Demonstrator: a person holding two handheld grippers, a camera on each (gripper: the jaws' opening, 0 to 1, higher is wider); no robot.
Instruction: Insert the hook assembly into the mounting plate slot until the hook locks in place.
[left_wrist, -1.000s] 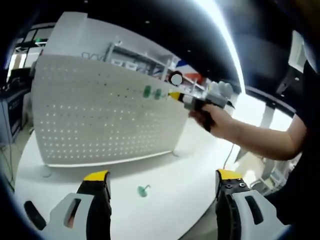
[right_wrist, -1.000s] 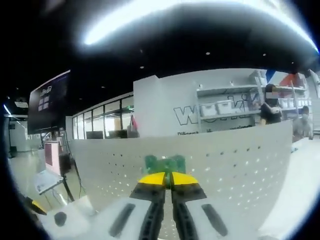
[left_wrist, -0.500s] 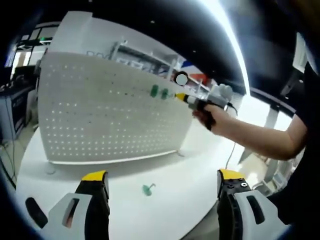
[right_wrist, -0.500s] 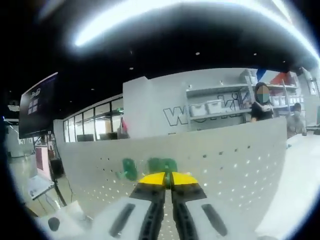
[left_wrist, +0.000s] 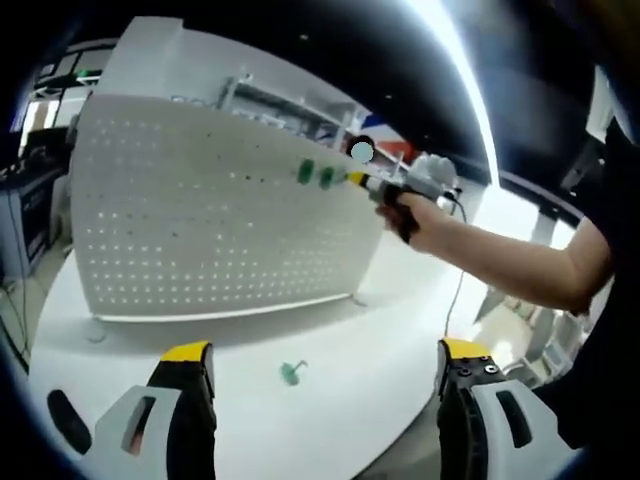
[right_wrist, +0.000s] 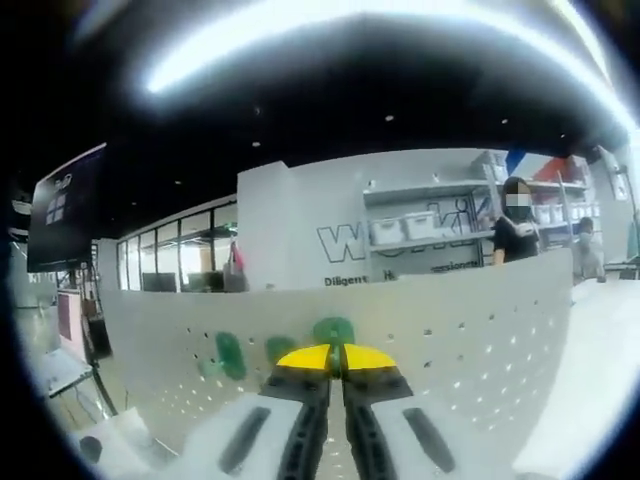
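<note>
A big white board full of little holes (left_wrist: 215, 215) stands up on a round white table (left_wrist: 340, 350). In the left gripper view, the left gripper (left_wrist: 325, 385) is low at the front, and its two yellow-tipped jaws are spread far apart with nothing between them. On the table between those jaws lies one small green hook (left_wrist: 291, 373), by itself, near the foot of the board. Higher up, two more green hooks (left_wrist: 316, 175) sit side by side on the board near its top edge. Just to the right of them is the right gripper (left_wrist: 352, 179), held in a person's hand (left_wrist: 420, 220), with its yellow tip right beside the hooks. In the right gripper view, that gripper's yellow jaws are pressed together, and I cannot tell if anything is pinched between them. Green hooks (right_wrist: 333, 331) show on the board just above and to the left of the tip. Far behind the board are shelves (right_wrist: 420, 225) with white boxes.
</note>
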